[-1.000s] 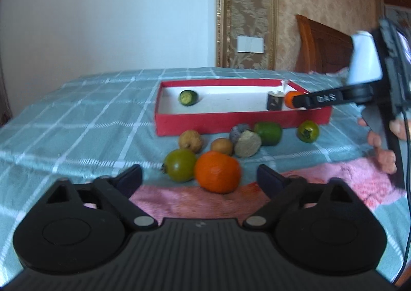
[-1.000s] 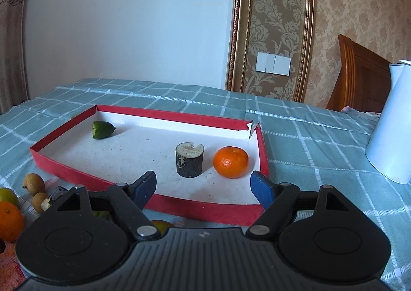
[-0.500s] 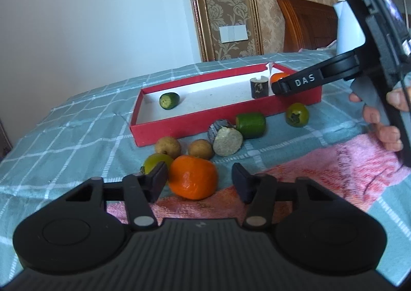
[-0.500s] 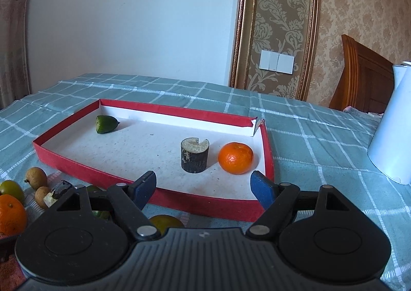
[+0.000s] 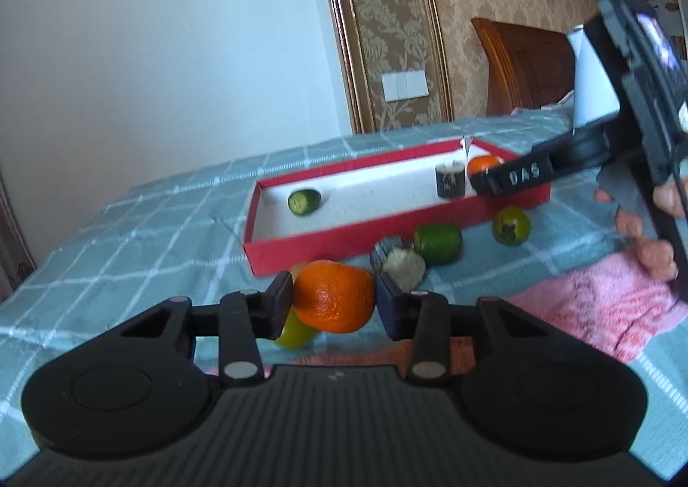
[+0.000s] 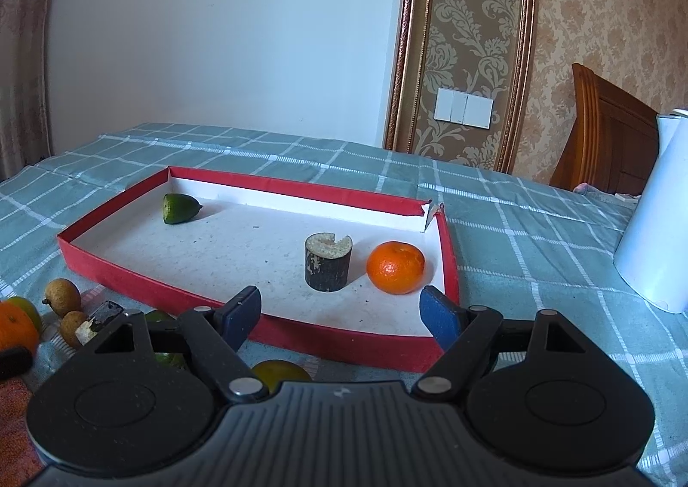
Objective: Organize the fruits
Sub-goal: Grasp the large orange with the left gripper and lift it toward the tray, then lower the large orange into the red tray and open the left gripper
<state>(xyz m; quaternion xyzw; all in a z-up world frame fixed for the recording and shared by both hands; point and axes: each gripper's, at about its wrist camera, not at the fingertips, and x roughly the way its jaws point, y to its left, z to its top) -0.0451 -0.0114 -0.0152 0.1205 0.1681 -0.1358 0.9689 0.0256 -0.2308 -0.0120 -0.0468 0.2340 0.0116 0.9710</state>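
Left wrist, left gripper (image 5: pixel 334 298) pinching dimpled round orange (image 5: pixel 334 297)

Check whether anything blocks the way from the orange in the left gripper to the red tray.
The left gripper is shut on the orange. The red tray lies just beyond, and only its low front wall stands between. The cut dark piece and green fruit lie off to the right.
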